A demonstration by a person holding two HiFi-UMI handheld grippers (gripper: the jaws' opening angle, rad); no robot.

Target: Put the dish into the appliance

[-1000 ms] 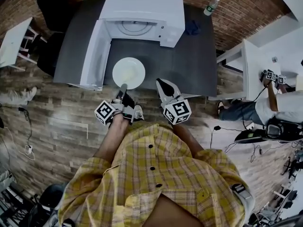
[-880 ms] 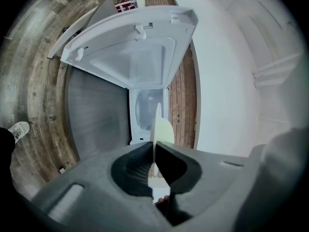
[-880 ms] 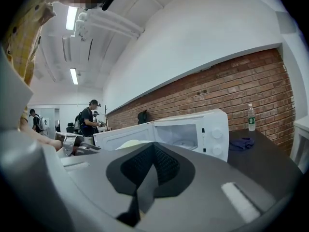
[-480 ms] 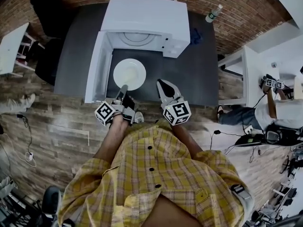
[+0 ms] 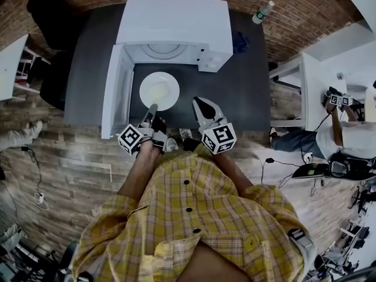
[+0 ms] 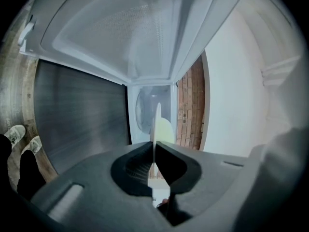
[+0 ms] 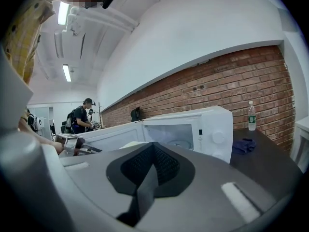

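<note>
Currently one dish (image 5: 159,91), pinched by the left gripper (image 5: 153,107), faces one open microwave (image 5: 176,22); right gripper (image 5: 200,103) closed, empty.

Place: lab-like workroom | brick wall (image 5: 299,10) | white worktable (image 5: 315,81) | wood-plank floor (image 5: 76,175)

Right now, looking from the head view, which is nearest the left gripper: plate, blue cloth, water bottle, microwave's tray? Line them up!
1. Plate: pinched in the left gripper itself.
2. Tray: ahead, inside the microwave.
3. Blue cloth: right of the microwave.
4. Water bottle: far right corner.
</note>
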